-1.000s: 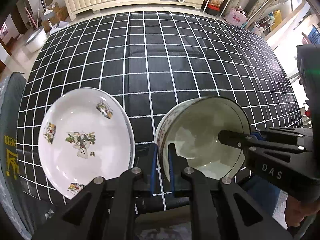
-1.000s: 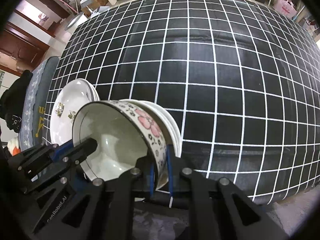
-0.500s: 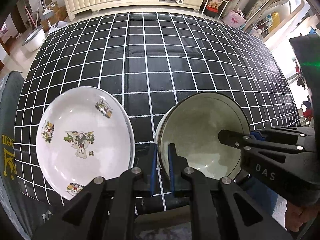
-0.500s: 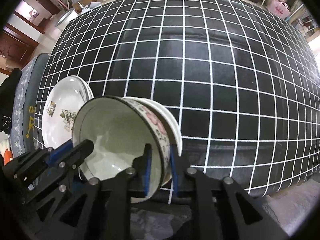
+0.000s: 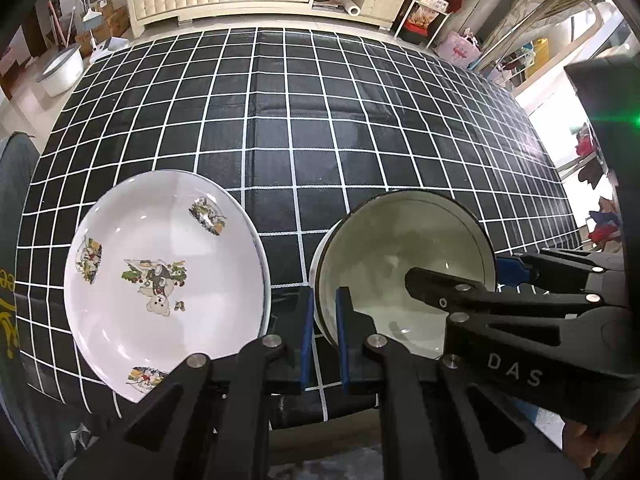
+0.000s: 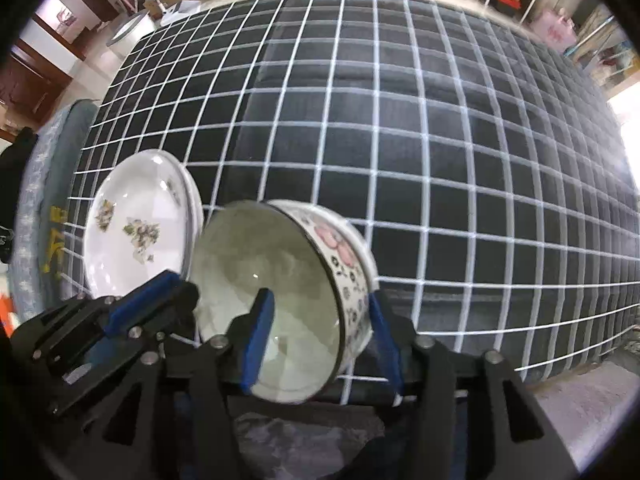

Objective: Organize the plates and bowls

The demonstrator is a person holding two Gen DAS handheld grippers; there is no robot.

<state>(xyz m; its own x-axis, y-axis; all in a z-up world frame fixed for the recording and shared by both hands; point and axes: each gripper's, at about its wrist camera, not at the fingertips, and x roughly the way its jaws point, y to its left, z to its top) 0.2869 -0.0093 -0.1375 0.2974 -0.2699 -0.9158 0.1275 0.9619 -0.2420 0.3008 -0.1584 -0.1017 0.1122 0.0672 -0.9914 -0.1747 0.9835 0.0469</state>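
Black cloth with a white grid (image 5: 320, 128) covers the table, and a white plate (image 5: 160, 280) printed with cartoon bears lies flat near its front edge. Just right of the plate sits a bowl (image 5: 400, 272) with a dark rim.

Seen from the left wrist, the bowl's mouth faces up toward the camera and only its pale inside shows. The left gripper (image 5: 322, 332) has its blue pads close together with the bowl's near rim between them; whether they pinch it is hard to tell. The other tool's black finger reaches in over the bowl from the right.

Seen from the right wrist, the picture is slightly blurred but shows more: the bowl (image 6: 280, 296) has pink flowers on its outer wall, and a second white rim peeks out beneath it, so it appears nested in another bowl. The plate (image 6: 136, 236) also shows doubled edges, like a stack. The right gripper (image 6: 320, 340) is opening, one pad inside the bowl and one outside, both clear of the wall.
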